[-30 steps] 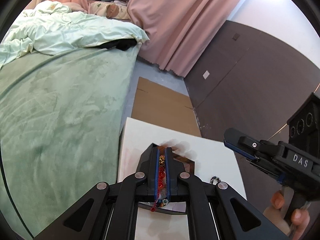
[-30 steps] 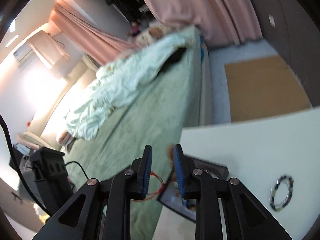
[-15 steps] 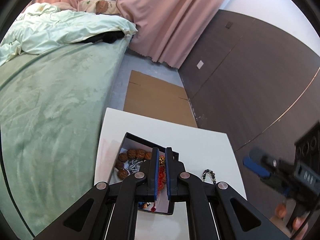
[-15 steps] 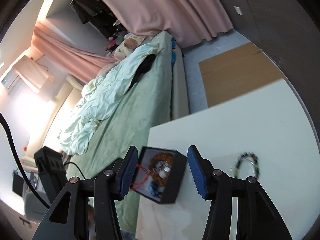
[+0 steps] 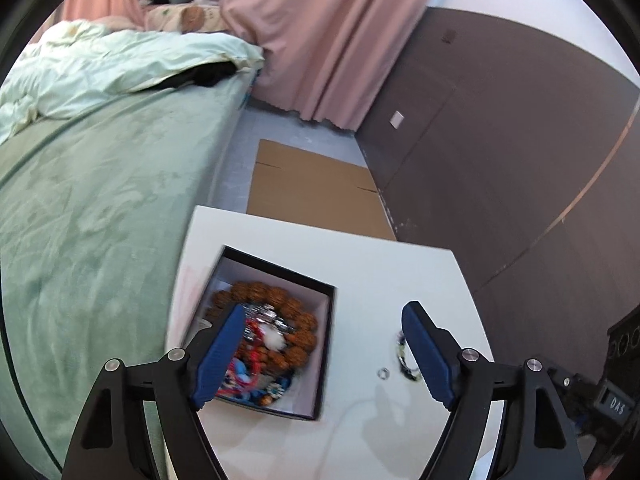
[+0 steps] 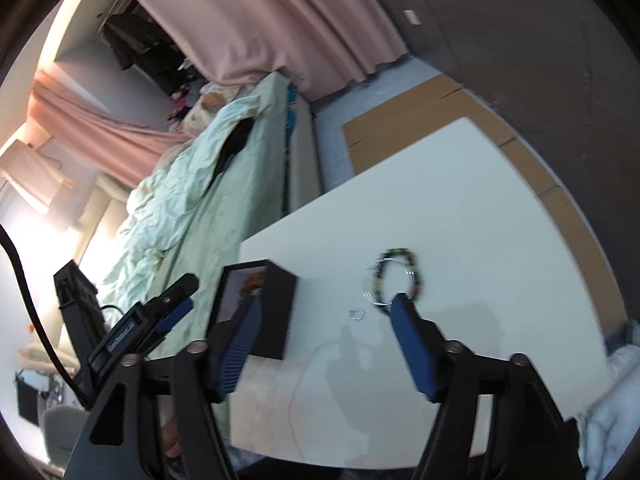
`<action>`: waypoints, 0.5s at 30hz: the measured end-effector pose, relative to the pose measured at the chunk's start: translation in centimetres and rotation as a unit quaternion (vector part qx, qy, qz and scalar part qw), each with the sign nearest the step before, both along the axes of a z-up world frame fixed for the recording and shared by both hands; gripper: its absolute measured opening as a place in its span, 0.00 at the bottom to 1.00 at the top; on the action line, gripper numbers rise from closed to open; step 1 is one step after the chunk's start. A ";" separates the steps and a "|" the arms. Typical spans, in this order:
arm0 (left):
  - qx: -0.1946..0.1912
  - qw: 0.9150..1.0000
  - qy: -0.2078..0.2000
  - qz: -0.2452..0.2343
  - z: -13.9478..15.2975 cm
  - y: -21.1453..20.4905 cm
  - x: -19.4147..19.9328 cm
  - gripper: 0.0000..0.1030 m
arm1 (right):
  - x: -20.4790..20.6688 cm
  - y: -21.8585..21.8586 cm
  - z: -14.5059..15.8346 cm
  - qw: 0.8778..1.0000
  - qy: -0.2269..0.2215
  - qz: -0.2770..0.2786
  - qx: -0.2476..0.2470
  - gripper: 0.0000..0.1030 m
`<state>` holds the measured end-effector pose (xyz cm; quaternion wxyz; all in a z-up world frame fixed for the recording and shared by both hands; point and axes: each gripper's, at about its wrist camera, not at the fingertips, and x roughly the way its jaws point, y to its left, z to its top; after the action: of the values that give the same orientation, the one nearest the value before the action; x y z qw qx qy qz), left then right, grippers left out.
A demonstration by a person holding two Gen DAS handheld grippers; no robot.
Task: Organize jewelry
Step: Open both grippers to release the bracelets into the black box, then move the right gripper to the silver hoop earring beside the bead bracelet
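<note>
A black jewelry box sits on the white table and holds a brown bead bracelet, silver chain and a red and blue piece. My left gripper is open and empty above the box. A dark bead bracelet with thin silver hoops lies on the table to the right of the box, with a small silver ring beside it; ring and bracelet also show in the left wrist view. My right gripper is open and empty, near the bracelet.
A green bed runs along the table's left side. Flat cardboard lies on the floor beyond the table. A dark wall is on the right. The left gripper's body shows left of the box in the right wrist view.
My left gripper opened and let the red beaded piece drop into the box. My right gripper opened wider and swung toward the dark bead bracelet.
</note>
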<state>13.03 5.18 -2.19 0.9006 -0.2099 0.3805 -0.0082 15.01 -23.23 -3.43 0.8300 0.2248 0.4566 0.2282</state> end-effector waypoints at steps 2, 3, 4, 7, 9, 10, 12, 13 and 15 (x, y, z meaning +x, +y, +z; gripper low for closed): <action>0.007 1.000 -0.005 -0.014 0.1 -1.2 0.0 0.79 | 0.0 -1.3 -0.2 1.000 0.007 -0.011 0.003 0.68; 0.012 1.000 -0.007 -0.021 0.1 -1.9 0.0 0.79 | 0.1 -1.8 -0.3 1.000 0.010 -0.017 0.003 0.68; 0.017 0.999 -0.008 -0.028 0.1 -2.6 0.0 0.79 | 0.2 -2.3 -0.4 1.000 0.013 -0.023 0.004 0.69; 0.029 0.998 -0.009 -0.053 -0.1 -4.6 0.2 0.79 | 0.3 -3.6 -0.8 0.999 0.023 -0.041 0.007 0.72; 0.036 0.997 -0.008 -0.070 -0.4 -5.8 0.4 0.79 | 0.5 -4.2 -1.1 0.998 0.030 -0.049 0.010 0.73; 0.042 0.996 -0.008 -0.079 -0.5 -6.4 0.5 0.79 | 0.5 -4.5 -1.2 0.998 0.034 -0.052 0.011 0.73; 0.054 0.995 -0.006 -0.088 -0.7 -7.2 0.7 0.79 | 0.7 -5.0 -1.5 0.998 0.040 -0.054 0.008 0.73; 0.057 0.994 -0.005 -0.090 -0.9 -7.4 0.8 0.79 | 0.7 -5.2 -1.6 0.998 0.043 -0.054 0.006 0.73; 0.052 0.994 -0.003 -0.094 -1.1 -7.7 1.1 0.79 | 1.0 -5.7 -1.8 0.997 0.049 -0.056 0.004 0.73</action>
<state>14.15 -2.50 -3.27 0.9068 -0.1263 0.3953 -0.0737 15.97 -28.91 -5.24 0.8174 0.2643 0.4821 0.1719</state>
